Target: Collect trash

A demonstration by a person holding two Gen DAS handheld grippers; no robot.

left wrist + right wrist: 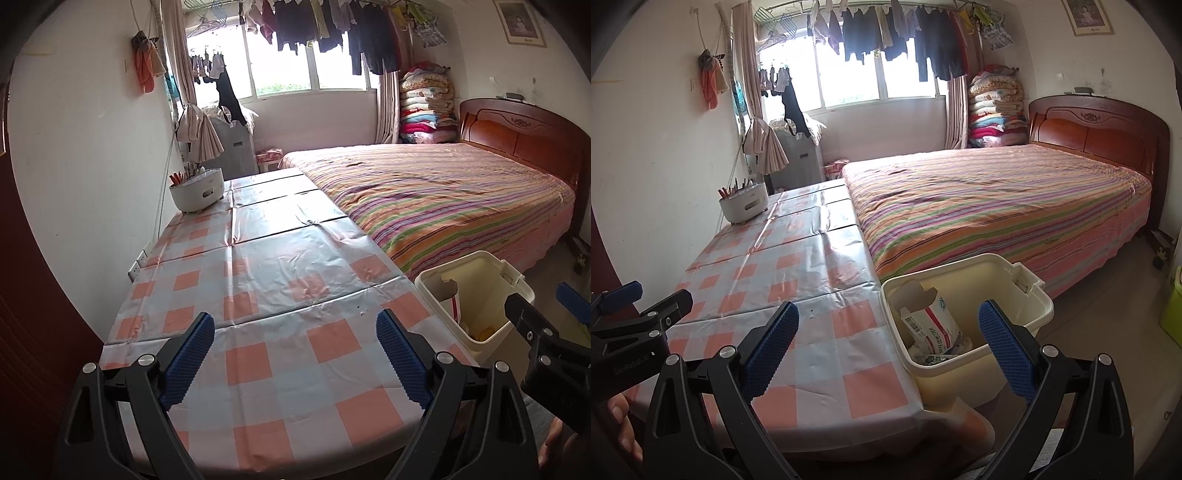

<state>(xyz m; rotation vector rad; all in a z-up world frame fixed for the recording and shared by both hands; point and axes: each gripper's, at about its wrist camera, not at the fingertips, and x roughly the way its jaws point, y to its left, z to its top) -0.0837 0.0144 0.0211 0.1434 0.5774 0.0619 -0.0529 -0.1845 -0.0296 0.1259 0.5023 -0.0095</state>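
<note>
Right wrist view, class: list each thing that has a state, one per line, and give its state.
Left tongs: open, empty.
Right tongs: open, empty.
Cream bin: lidless, holding a torn carton and scraps.
White holder: upright, filled with utensils.
Checked tablecloth: creased.

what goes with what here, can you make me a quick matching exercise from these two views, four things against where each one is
Things:
1. cream bin
2. white holder with pens
3. striped bedspread
4. red and white packet

Places:
A. far end of the checked table, by the wall
B. inside the bin
C. on the bed beside the table
D. off the table's near right corner

Pairs: 1-D, 2-A, 3-C, 4-B
</note>
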